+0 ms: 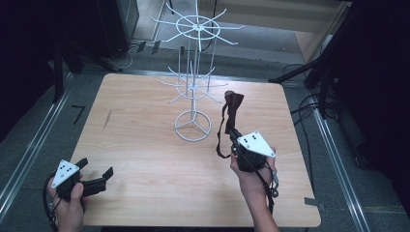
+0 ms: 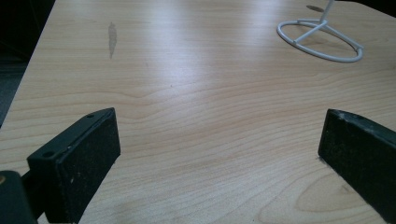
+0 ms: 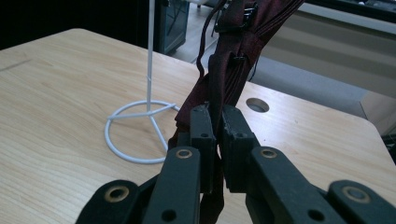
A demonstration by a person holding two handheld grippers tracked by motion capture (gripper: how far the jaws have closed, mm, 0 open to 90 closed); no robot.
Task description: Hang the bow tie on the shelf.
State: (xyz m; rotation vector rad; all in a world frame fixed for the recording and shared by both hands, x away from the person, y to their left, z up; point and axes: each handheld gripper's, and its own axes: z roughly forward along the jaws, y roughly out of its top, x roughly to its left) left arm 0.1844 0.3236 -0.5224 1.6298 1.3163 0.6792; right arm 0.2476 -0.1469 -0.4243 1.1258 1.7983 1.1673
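A dark red bow tie [image 1: 233,104] with a thin black strap hangs in the air over the right half of the wooden table [image 1: 145,159], just right of a white wire display rack [image 1: 194,72]. My right gripper [image 1: 235,135] is shut on its strap; in the right gripper view the maroon bow tie [image 3: 238,56] rises from between the closed jaws of my right gripper [image 3: 217,135], with a loop dangling below. My left gripper [image 1: 94,172] rests at the table's front left corner, open; in the left gripper view its pads [image 2: 93,154] stand wide apart over bare wood.
The rack's ring base [image 1: 193,125] stands at the table's middle, and its hooked arms [image 1: 198,26] spread at two heights above. A round cable hole [image 3: 257,105] lies in the tabletop beyond the rack. Dark stands and cables crowd the floor on the right.
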